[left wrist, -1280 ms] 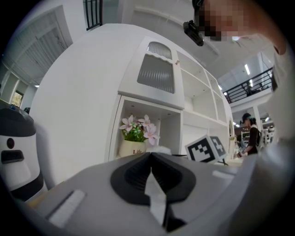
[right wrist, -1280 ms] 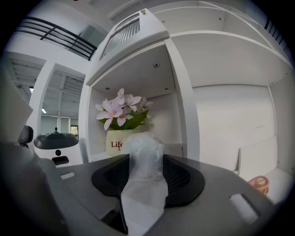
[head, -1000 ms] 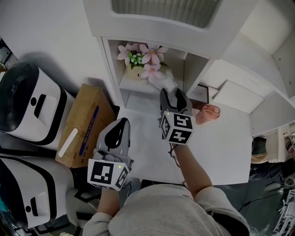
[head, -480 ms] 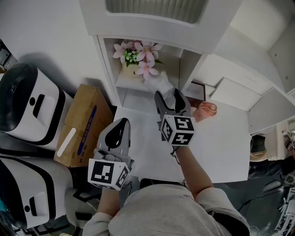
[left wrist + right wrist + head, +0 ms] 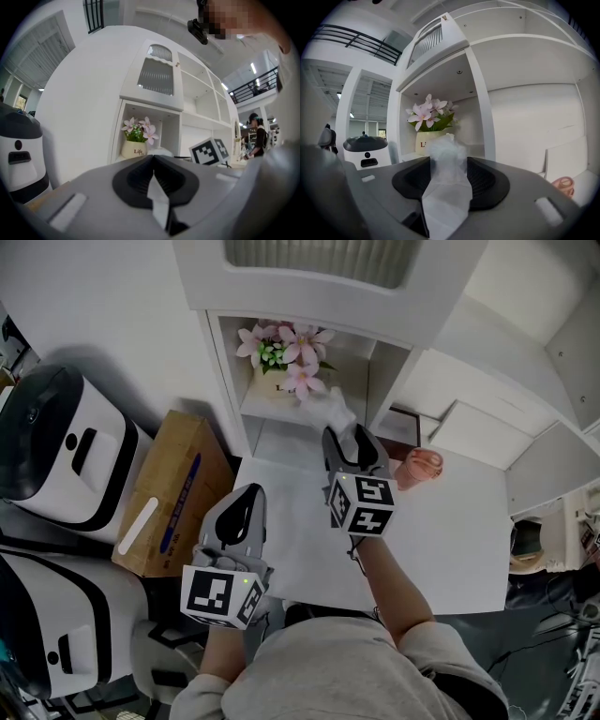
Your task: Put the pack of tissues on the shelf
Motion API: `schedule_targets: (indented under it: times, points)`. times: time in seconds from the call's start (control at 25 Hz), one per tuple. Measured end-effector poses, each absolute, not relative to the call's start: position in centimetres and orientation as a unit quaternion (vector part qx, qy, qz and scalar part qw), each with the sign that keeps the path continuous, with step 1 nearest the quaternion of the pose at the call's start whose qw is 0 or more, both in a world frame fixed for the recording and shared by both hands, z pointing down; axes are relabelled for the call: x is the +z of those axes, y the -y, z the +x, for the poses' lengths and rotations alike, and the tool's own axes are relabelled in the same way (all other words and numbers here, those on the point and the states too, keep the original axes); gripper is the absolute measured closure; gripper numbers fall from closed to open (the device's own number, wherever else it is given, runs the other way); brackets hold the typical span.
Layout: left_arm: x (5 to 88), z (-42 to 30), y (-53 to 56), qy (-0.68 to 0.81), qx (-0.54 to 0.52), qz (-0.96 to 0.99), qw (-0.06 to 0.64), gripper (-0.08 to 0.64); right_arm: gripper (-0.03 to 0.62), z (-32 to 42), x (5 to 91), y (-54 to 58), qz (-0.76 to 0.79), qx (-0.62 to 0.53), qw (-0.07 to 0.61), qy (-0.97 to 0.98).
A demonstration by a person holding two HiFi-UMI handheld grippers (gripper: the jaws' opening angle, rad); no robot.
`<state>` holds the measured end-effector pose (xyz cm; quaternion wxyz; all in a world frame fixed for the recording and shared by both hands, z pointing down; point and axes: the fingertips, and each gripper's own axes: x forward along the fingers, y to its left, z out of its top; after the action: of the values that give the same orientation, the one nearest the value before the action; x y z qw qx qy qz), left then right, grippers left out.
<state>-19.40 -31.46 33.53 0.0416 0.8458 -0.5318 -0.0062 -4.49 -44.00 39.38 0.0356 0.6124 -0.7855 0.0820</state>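
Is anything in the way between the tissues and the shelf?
Only the flower pot stands on that shelf, at its back left. The pack of tissues is at the opening, to the pot's right, and the space there looks free.

Flower pot [image 5: 277, 381] sits in the shelf [image 5: 267, 432] compartment, toward the back. Pack of tissues [image 5: 330, 409] is just right of the pot, at the compartment's front. Table [image 5: 450, 549] stands before the shelf, with a cup [image 5: 419, 468] on its far edge. Cardboard box [image 5: 173, 488] left of table.
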Motion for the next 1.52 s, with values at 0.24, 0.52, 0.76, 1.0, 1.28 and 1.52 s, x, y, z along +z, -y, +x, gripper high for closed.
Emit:
schedule_targets:
  times: [0.24, 0.52, 0.76, 1.0, 1.28, 1.52]
  points:
    - [33.6, -21.0, 31.1, 0.553, -0.004, 0.832, 0.043, 0.558, 0.364, -4.8, 39.2, 45.4, 0.627, 0.085, 0.039, 0.773]
    - [33.7, -22.1, 30.8, 0.566, -0.002, 0.823, 0.045, 0.558, 0.352, -5.2, 39.2, 45.9, 0.62, 0.082, 0.031, 0.779]
    - [33.7, -21.5, 30.7, 0.56, -0.004, 0.828, 0.046, 0.558, 0.314, -5.3, 38.5, 45.0, 0.604, 0.076, 0.007, 0.793]
    - [33.8, -20.8, 30.5, 0.551, -0.004, 0.833, 0.046, 0.558, 0.272, -5.6, 38.1, 44.2, 0.586, 0.069, -0.002, 0.807]
    - [33.8, -20.9, 30.1, 0.549, -0.005, 0.835, 0.046, 0.558, 0.288, -5.3, 37.4, 42.5, 0.59, 0.045, -0.003, 0.806]
    - [33.8, -20.3, 30.2, 0.537, -0.007, 0.842, 0.046, 0.558, 0.507, -5.2, 36.4, 40.6, 0.579, 0.036, -0.001, 0.814]
